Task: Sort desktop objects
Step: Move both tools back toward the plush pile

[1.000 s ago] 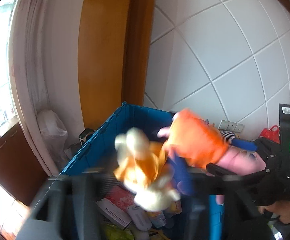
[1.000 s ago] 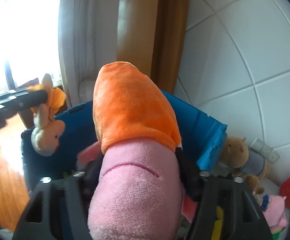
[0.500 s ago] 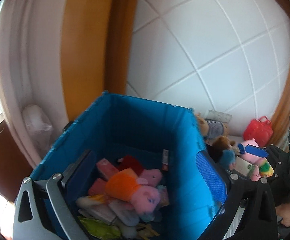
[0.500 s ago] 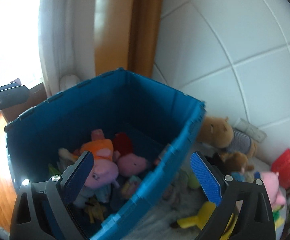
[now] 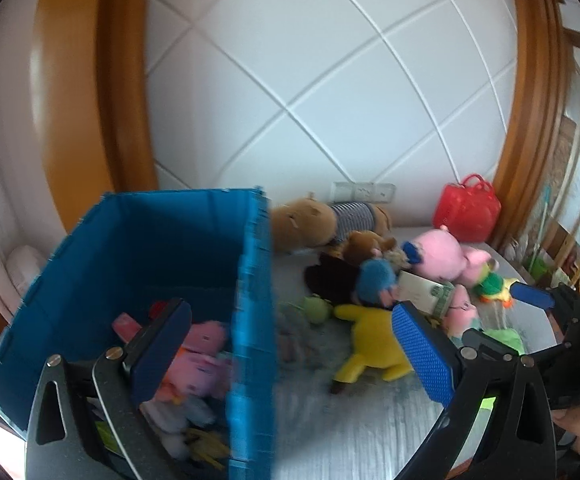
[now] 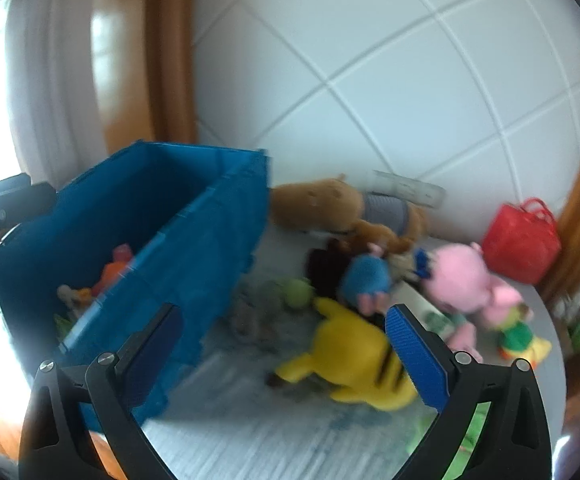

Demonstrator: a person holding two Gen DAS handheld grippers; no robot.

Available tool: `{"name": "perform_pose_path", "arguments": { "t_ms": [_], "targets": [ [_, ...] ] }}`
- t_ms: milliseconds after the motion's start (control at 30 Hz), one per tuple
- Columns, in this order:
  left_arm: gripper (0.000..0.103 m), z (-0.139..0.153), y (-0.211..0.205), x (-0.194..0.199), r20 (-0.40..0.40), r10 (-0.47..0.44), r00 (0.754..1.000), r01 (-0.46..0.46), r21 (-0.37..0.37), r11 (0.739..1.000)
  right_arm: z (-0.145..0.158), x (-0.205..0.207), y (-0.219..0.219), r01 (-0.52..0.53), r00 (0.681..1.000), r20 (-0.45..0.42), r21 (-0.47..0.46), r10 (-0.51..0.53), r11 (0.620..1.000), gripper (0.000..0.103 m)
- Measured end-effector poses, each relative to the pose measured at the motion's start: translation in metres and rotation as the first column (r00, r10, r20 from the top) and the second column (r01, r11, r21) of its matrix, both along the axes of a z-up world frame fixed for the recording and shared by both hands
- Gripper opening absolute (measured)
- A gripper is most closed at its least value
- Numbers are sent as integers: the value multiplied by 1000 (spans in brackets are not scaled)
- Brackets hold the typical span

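Note:
A blue crate (image 5: 251, 280) (image 6: 217, 240) stands at the left of the table and holds several plush toys, among them a pink pig (image 5: 201, 356). To its right lies a heap of toys: a yellow plush (image 5: 370, 344) (image 6: 354, 356), a brown capybara (image 5: 302, 220) (image 6: 318, 200), a large pink plush (image 5: 442, 250) (image 6: 462, 276) and a blue one (image 5: 376, 280) (image 6: 366, 276). My left gripper (image 5: 290, 356) is open and empty, straddling the crate's right wall. My right gripper (image 6: 285, 352) is open and empty, above the table just left of the yellow plush.
A red bag (image 5: 466, 208) (image 6: 520, 240) stands at the back right against the white tiled wall. A small green and yellow toy (image 6: 522, 338) lies near the table's right edge. A wooden frame and a curtain are behind the crate.
Both grippers let go of their plush toys, which dropped into the crate. Both have since swung right, from over the crate towards the toy heap on the table.

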State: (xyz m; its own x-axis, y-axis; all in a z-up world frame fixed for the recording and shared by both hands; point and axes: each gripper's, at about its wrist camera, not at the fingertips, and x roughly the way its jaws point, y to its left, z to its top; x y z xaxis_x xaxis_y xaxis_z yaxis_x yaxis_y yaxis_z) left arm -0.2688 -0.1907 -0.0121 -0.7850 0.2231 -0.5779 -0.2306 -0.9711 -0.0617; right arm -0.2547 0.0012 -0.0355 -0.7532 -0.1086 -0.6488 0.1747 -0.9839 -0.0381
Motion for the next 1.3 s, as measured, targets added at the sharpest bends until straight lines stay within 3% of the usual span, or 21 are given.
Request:
{"name": "perform_pose_path", "arguments": {
  "t_ms": [233,467,700,867,1100,1300],
  "targets": [
    [102,-25,91,25,53,2,999,0,-27,1000,-13,39,101,50,998,37,9,-51,999,102],
    [102,-65,124,27,117,48,992,-45,-30,999,-34,59,167,73,994,79,40,-76,997,102],
    [102,-146,135,-9,213,49,976,-38,-56,998,-76,49,215,134,981,133,46,-139,990,102],
    [102,-210,157,-45,260,-38,965,57,-67,996,-120,40,239,188,959,204,54,-195,981,102],
    [102,-266,210,-90,340,-124,932,166,-96,982,-153,40,264,254,917,297,79,-266,964,102],
    [102,-314,225,-117,385,-87,919,152,-140,978,-187,38,301,290,875,373,103,-307,951,102]
  ]
}}
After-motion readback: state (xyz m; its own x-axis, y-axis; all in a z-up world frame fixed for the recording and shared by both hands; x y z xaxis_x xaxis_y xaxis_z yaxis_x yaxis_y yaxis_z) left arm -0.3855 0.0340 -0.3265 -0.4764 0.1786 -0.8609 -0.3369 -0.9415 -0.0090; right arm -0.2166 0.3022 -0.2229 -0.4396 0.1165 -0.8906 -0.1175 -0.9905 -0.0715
